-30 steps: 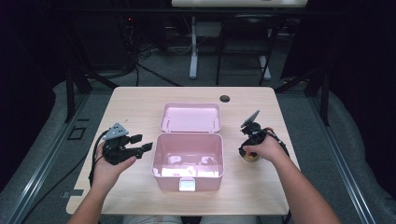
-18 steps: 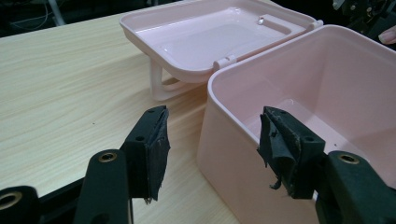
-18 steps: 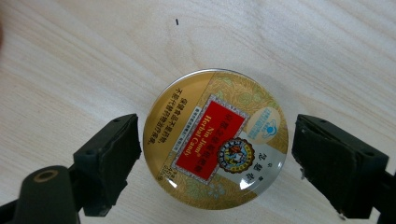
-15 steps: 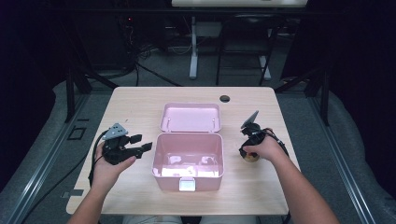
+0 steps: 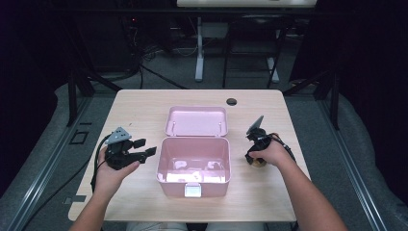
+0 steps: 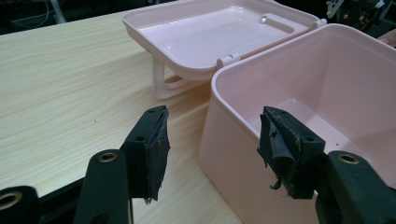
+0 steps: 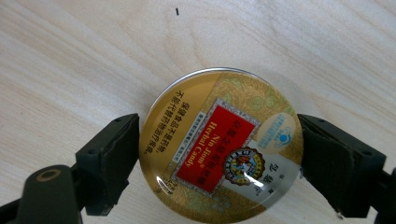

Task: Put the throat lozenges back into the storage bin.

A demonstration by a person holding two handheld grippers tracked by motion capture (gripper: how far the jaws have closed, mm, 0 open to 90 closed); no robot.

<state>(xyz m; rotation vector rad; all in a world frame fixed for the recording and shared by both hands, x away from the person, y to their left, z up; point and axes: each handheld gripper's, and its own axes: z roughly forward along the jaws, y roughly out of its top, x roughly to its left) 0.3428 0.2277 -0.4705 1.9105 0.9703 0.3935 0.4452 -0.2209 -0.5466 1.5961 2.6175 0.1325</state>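
Our right gripper [image 7: 219,154] has its jaws closed against both sides of a round gold herbal-candy tin [image 7: 220,145] lying on the pale wooden table [image 5: 144,108], right of the open pink plastic box [image 5: 193,166]. Our left gripper [image 6: 212,147] gapes wide and empty beside the box wall. From above, a dark room with cables surrounds us.

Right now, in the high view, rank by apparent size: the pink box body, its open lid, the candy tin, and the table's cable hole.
1. Pink box body
2. Open lid
3 and 4. Candy tin, mostly hidden under the right hand, and cable hole: both small, too close to rank.
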